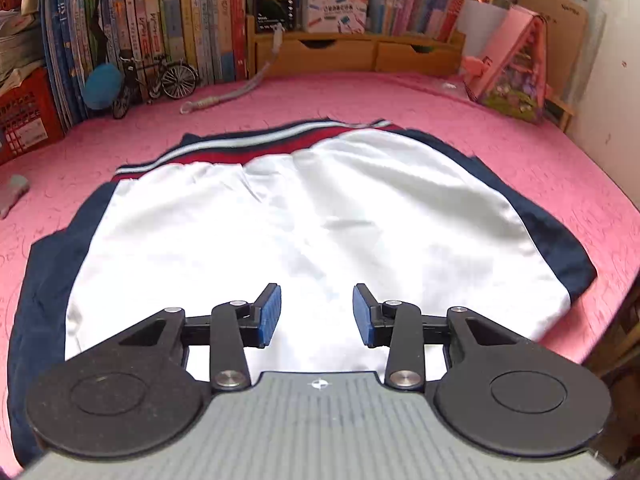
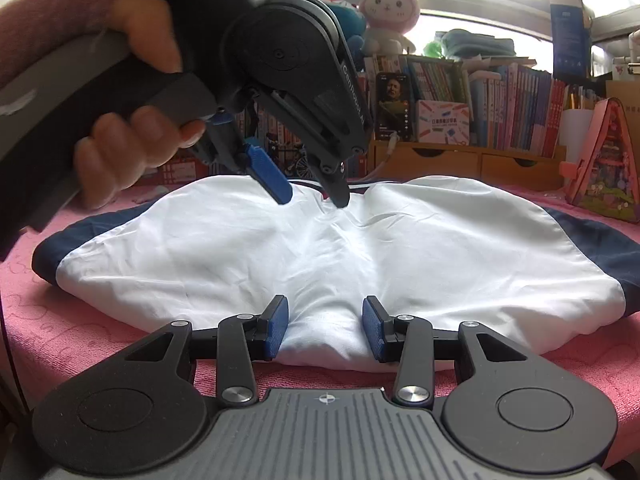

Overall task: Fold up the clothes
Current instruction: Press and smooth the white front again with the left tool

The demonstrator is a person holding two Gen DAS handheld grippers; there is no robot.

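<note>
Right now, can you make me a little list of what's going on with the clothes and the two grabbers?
garment: white jacket with navy sleeves, lying spread out
surface: pink cloth
left gripper: open, tips at the jacket's far edge near the striped collar
right gripper: open, a bump of white fabric at the near hem between its fingers
behind: books, toy bicycle
</note>
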